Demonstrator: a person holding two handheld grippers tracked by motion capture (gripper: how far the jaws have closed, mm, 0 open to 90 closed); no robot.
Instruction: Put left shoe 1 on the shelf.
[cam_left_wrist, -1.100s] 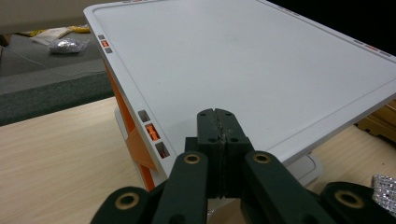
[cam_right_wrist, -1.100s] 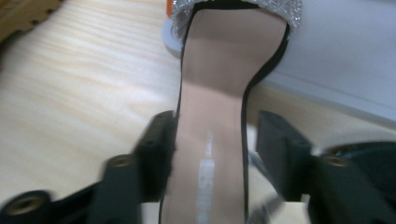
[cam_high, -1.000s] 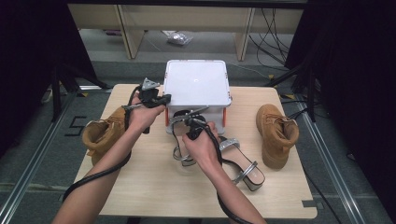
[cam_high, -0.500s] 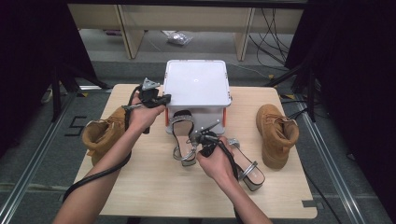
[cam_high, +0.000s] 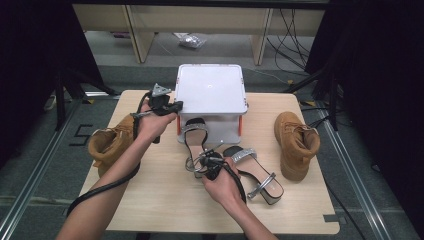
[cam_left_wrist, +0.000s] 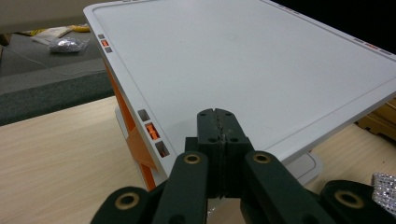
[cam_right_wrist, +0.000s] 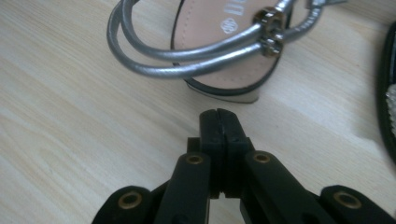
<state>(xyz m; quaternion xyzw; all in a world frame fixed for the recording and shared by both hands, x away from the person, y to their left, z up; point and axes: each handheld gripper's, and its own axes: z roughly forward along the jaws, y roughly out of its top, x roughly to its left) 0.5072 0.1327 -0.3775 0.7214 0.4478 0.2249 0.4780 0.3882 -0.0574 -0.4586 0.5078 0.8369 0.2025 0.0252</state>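
Since a second ago the right gripper (cam_high: 200, 161) has drawn back from beside the box toward the person and now sits low over the table between the two sandals, while the left gripper (cam_high: 172, 106) has stayed by the box's left edge. The wooden table (cam_high: 150, 200) carries a white lidded box (cam_high: 211, 90) with orange clips at its back middle. A tan boot (cam_high: 295, 142) stands near the right edge and a second tan boot (cam_high: 107, 142) lies at the left edge, partly under the left forearm. In front of the box lies a black sandal (cam_high: 192, 131) with a glittery strap, and to its right a silver sandal (cam_high: 257, 172) with its heel toward the person. In the right gripper view the jaws are pressed together with nothing between them, just short of the silver sandal's (cam_right_wrist: 219, 44) heel end and its looped ankle straps. In the left gripper view the jaws are likewise together and empty, their tips at the rim of the box lid (cam_left_wrist: 243, 65).
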